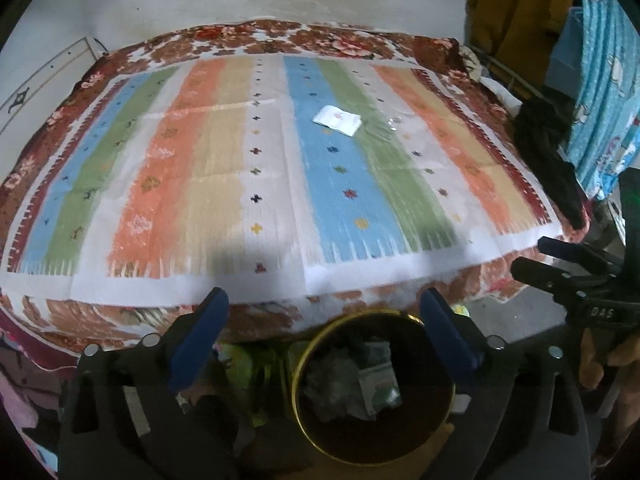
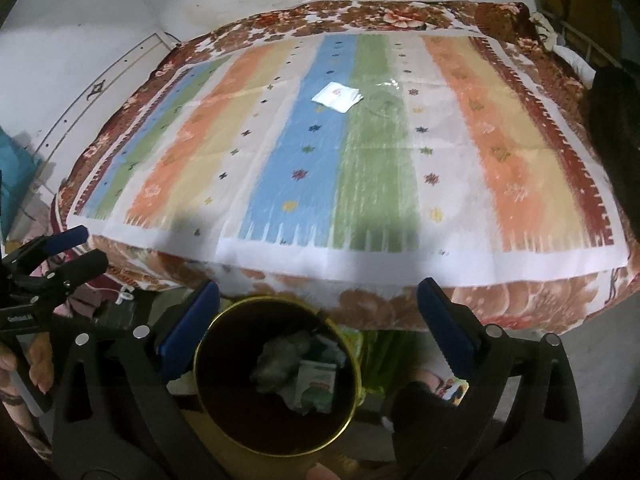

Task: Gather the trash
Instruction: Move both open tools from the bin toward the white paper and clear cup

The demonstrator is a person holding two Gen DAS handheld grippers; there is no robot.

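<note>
Trash left on the bed is a flat white packet (image 1: 338, 119) with a small red mark, lying well ahead of both grippers on the striped cloth (image 1: 224, 184), where the blue stripe meets the green one. Its long axis runs slantwise across the stripes, the nearer corner toward the right gripper's side, the farther end toward the left gripper's side. Just beyond it on the right gripper's side lies a clear, crinkled bit of plastic (image 2: 382, 98), hard to make out.

The left gripper (image 1: 324, 312) hangs over the edge of the bed with its blue-padded fingers (image 1: 200, 336) spread wide and nothing between them. The right gripper (image 2: 318, 304) is likewise wide apart and bare, beside the left one and level with it.

Directly beneath both grippers, on the floor against the bed's near side, stands a dark round bin (image 1: 372, 392) with a gold rim. Crumpled grey paper (image 2: 280, 360) and a greenish wrapper (image 2: 316, 388) lie inside it.

A floral blanket (image 1: 280, 40) shows around the cloth's border.
</note>
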